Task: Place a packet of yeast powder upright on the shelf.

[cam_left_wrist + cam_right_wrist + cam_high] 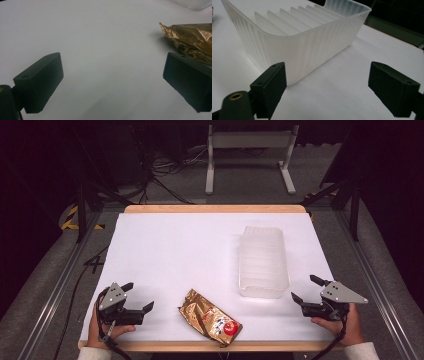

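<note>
on the tabletop (175,245) a foil packet (210,317) lies flat near the front edge, about midway across, and a ribbed plastic tub (263,261) stands behind it and to its right, well apart from it, with its long sides running front to back. the left tongs (139,298) sit at the front left corner, just left of the packet with bare tabletop between them, and in the left gripper view the packet's corner (190,37) lies beside and beyond the right jaw. the right tongs (306,290) sit at the front right, just right of the tub's near end, and in the right gripper view the tub's near corner (294,50) stands just beyond the left jaw.
</note>
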Demonstrator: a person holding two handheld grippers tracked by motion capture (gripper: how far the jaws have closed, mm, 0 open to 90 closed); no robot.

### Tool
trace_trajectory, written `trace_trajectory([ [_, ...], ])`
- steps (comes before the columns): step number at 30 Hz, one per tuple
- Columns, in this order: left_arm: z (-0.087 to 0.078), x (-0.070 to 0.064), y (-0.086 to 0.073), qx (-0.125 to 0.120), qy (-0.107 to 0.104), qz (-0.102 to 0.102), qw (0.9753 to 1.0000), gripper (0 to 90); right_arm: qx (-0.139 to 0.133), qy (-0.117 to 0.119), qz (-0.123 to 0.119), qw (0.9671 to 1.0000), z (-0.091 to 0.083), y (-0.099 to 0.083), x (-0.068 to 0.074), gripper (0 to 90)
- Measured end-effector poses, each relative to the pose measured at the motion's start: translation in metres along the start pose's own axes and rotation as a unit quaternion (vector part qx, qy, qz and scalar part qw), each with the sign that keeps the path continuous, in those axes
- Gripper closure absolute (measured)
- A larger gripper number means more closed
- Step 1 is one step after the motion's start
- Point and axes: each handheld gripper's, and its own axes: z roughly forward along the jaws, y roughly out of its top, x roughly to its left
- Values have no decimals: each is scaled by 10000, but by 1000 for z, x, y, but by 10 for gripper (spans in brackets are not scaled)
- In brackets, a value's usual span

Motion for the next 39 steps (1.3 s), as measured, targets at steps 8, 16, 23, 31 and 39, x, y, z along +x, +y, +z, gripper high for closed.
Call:
trace_trajectory([
  [8,7,-7,3,180,-353,-127,9991,54,28,-11,211,9998,0,-1,-5,154],
  [16,16,-25,8,176,-994,-447,9939,55,152,-124,-2,9998,2,1,2,156],
  [23,41,-47,13,644,-1307,-484,9882,116,204,-191,25,9996,1,-3,-1,157],
  [31,63,-61,19,853,-1572,-606,9820,185,339,-264,-82,9990,3,-3,1,155],
  [39,70,-63,26,902,-1691,-805,9782,346,418,-302,-113,9986,3,-4,1,160],
])
